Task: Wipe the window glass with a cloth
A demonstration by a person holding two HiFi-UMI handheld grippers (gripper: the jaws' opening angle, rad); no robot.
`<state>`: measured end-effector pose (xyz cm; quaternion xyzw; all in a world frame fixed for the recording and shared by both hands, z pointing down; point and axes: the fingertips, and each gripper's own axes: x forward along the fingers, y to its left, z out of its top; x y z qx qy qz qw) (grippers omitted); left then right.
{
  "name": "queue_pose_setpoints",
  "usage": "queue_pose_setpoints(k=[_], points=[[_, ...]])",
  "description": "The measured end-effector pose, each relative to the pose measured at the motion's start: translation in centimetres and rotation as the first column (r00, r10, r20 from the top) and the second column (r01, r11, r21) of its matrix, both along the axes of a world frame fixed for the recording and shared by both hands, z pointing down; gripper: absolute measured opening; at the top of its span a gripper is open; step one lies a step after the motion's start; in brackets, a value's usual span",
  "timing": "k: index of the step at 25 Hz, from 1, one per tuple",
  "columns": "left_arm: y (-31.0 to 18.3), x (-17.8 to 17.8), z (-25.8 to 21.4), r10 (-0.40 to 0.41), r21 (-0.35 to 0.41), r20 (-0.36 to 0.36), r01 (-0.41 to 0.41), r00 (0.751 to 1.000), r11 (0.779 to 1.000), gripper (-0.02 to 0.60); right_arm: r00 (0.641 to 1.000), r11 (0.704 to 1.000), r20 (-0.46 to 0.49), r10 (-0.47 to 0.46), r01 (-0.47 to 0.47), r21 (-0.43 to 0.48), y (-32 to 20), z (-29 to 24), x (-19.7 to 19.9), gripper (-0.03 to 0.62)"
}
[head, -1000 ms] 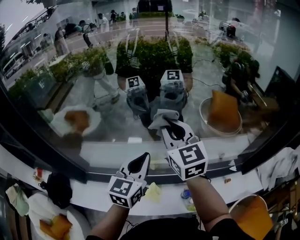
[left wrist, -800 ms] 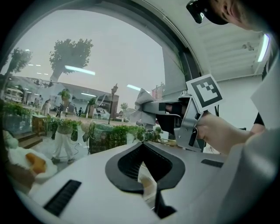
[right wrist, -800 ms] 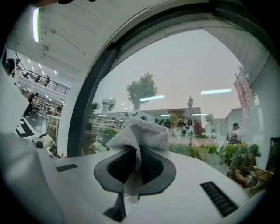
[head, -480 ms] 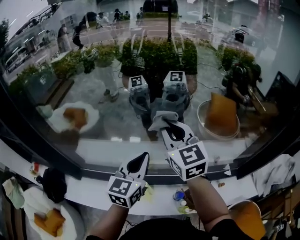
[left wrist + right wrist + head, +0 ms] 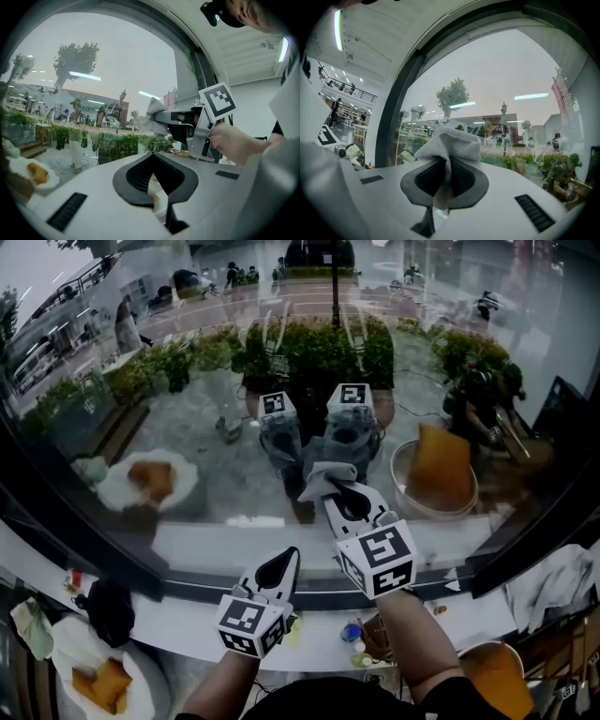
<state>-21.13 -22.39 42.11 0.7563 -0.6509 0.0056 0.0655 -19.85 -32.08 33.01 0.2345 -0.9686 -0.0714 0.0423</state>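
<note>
The window glass fills the upper part of the head view, with plants and a street behind it and reflections on it. A grey mesh cloth is pinched in my right gripper, which is shut on it and holds it up against the pane. The bunched cloth sticks out past the jaws. My left gripper hangs lower and to the left, near the sill, shut with nothing in it. In the left gripper view the right gripper shows with the cloth.
A dark window frame and a white sill run below the glass. Under it are a black bag, a plate with orange food, small bottles and an orange-filled bowl. A white cloth lies at right.
The right gripper and the cloth stay almost in place at the glass. The left gripper has hardly moved. People outside the window have walked on.
</note>
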Motion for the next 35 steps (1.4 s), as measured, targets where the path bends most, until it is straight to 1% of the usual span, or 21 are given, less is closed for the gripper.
queue_pose_setpoints(k=[2, 6, 10, 14, 20, 27, 30, 35], points=[[-0.1, 0.4, -0.1, 0.003, 0.003, 0.011, -0.003, 1.000, 1.000, 0.008, 1.000, 1.000, 0.003, 0.003, -0.003, -0.001, -0.2, -0.1, 0.5, 0.038], [-0.4, 1.7, -0.2, 0.011, -0.008, 0.008, -0.011, 1.000, 1.000, 0.008, 1.000, 1.000, 0.010, 0.013, -0.013, -0.004, -0.7, -0.1, 1.9, 0.038], [-1.5, 3.2, -0.4, 0.023, 0.013, 0.041, -0.023, 0.999, 1.000, 0.008, 1.000, 1.000, 0.014, 0.023, -0.023, -0.009, -1.7, -0.2, 3.9, 0.038], [-2.6, 5.5, -0.9, 0.046, 0.001, 0.017, -0.046, 0.999, 0.999, 0.008, 0.999, 0.999, 0.005, 0.032, -0.032, -0.010, -2.7, -0.3, 6.0, 0.038], [-4.4, 9.3, -1.3, 0.086, 0.004, 0.015, -0.087, 0.996, 0.996, 0.008, 0.998, 0.998, -0.007, 0.057, -0.057, -0.010, -4.4, -0.5, 10.0, 0.038], [-6.3, 13.1, -1.5, 0.126, -0.001, 0.038, -0.126, 0.991, 0.992, 0.008, 0.997, 0.997, -0.007, 0.074, -0.074, -0.014, -6.3, -0.6, 14.1, 0.038], [-7.2, 15.0, -1.5, 0.132, -0.013, 0.034, -0.132, 0.991, 0.991, 0.008, 0.997, 0.996, -0.006, 0.082, -0.083, -0.017, -7.3, -0.5, 16.4, 0.038], [-9.2, 18.7, -1.8, 0.157, -0.010, 0.044, -0.157, 0.987, 0.988, 0.008, 0.994, 0.994, -0.005, 0.110, -0.110, -0.025, -9.5, -0.4, 20.7, 0.038]])
